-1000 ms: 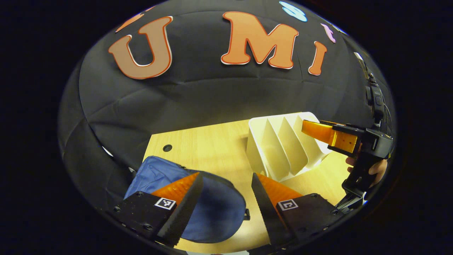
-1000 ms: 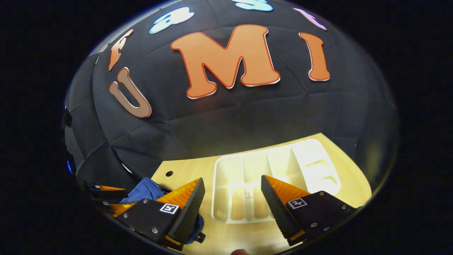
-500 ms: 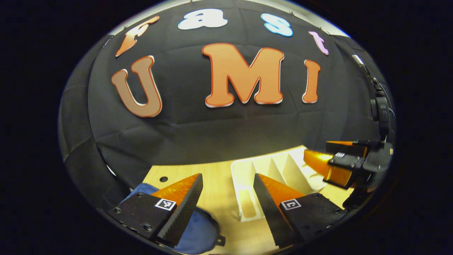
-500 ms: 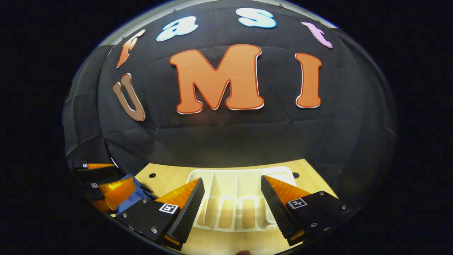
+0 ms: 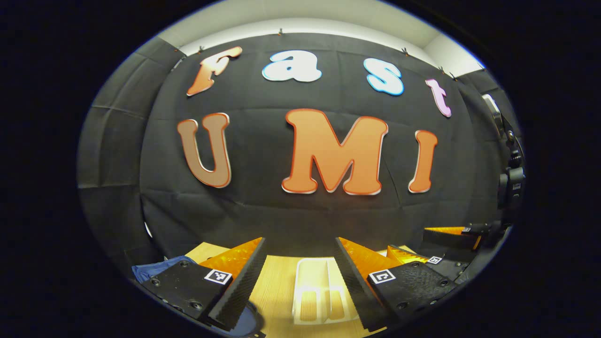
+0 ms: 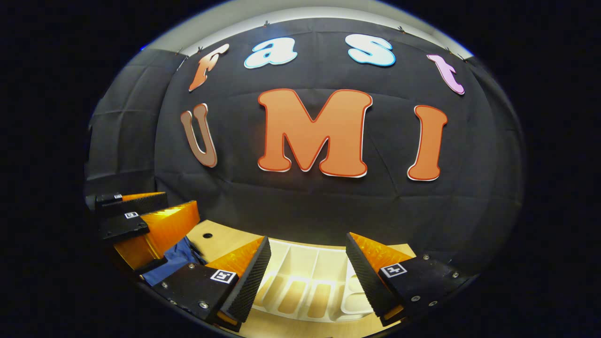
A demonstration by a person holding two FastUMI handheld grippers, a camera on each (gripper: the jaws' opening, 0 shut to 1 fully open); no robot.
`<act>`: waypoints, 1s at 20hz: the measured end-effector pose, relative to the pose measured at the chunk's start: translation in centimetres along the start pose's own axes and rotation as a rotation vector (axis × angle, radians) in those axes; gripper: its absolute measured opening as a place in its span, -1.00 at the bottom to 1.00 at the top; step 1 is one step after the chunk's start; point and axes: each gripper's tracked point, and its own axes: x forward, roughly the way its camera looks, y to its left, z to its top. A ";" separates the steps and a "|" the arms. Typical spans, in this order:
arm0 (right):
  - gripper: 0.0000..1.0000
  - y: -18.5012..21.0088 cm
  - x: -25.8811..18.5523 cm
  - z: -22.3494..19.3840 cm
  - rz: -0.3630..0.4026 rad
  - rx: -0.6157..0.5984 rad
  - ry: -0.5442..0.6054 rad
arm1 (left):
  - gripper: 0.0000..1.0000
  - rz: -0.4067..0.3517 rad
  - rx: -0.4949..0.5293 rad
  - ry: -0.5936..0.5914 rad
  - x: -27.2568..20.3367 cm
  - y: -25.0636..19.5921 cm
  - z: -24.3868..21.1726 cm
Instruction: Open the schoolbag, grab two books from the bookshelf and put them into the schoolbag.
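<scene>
With both grippers raised and empty, the schoolbag [image 6: 171, 267] shows as one blue patch at the table's left, and one white bookshelf [image 6: 305, 286] stands just beside it with no books visible in its slots. Judging by that, little remains: keep the left gripper [image 5: 300, 277] and right gripper [image 6: 307, 277], each with jaws wide apart, lifting clear without snagging the wooden table [image 5: 277, 286].

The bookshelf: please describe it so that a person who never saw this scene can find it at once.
Look at the light wooden table in front of the black cloth wall. The bookshelf is the white plastic rack on it, seen between the right gripper fingers, with the blue schoolbag to its left. Upright dividers and slotted floor set it apart; no books are visible in it.
</scene>
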 end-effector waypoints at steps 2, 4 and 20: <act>0.91 -0.7 0.0 1.6 -0.030 0.011 -0.062 | 0.80 0.013 0.008 -0.022 -0.5 -0.2 0.3; 0.91 -1.4 -0.4 2.8 -0.057 0.018 -0.113 | 0.82 0.021 0.006 -0.047 -0.8 -0.3 0.9; 0.90 -0.1 -2.3 4.5 -0.038 -0.012 -0.208 | 0.86 0.058 0.031 -0.090 -1.7 0.1 2.2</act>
